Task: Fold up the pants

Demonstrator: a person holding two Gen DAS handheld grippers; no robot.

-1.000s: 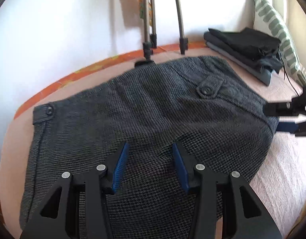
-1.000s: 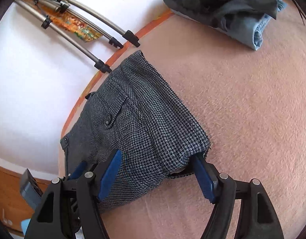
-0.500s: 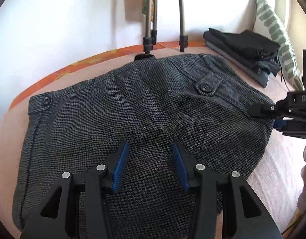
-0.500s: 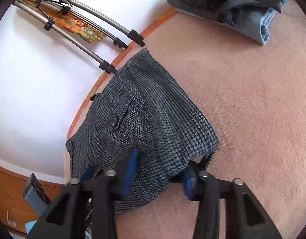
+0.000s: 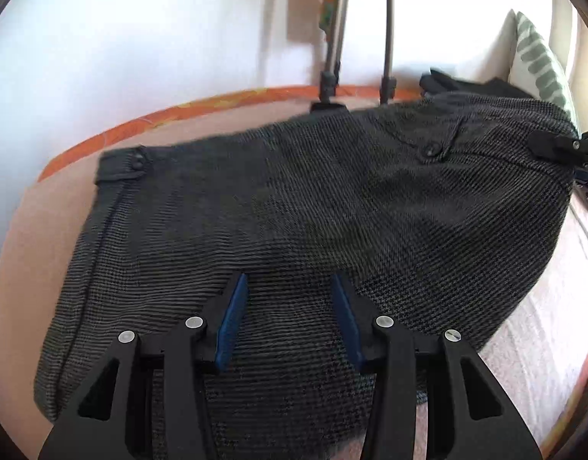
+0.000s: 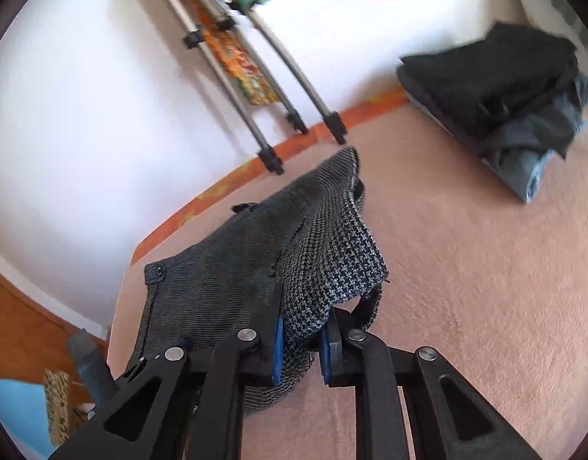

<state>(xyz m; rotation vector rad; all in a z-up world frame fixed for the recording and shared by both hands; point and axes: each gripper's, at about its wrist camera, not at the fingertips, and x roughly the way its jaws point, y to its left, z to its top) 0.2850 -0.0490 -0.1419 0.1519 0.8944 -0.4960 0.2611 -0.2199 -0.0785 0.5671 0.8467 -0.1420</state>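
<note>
Grey houndstooth pants (image 5: 294,211) lie spread on a pink bed cover (image 6: 485,287), waistband toward the wall, w/ 1 button at the waistband's left corner (image 5: 137,161) and a buttoned back pocket flap (image 5: 431,149). No brand, label or readable writing shows on the fabric or tools; the cloth is motion-blurred in both views.

Right tongs (image 6: 301,349) are nearly closed on the pants' right-side edge, blue pads pinching a bunched fold, and that edge is raised off the cover so the fabric drapes down from the grip. In the left wrist view the right tongs' black tip (image 5: 558,145) sits at the lifted right edge.

Left tongs (image 5: 288,306) are spread apart over the near part of the pants, w/ fabric showing between the pads; cannot tell if they touch it, nothing gripped.

Edges and room: pants' far edge sits just short of the orange bed border (image 5: 217,103) along the white wall. 3 metal rack legs (image 6: 294,88) stand at that border, close behind the waistband. Right of the pants is a broad stretch of bare pink cover, then a stack of folded dark clothes (image 6: 497,88) well apart, near the wall. A green-patterned pillow (image 5: 539,65) stands at the far right.
</note>
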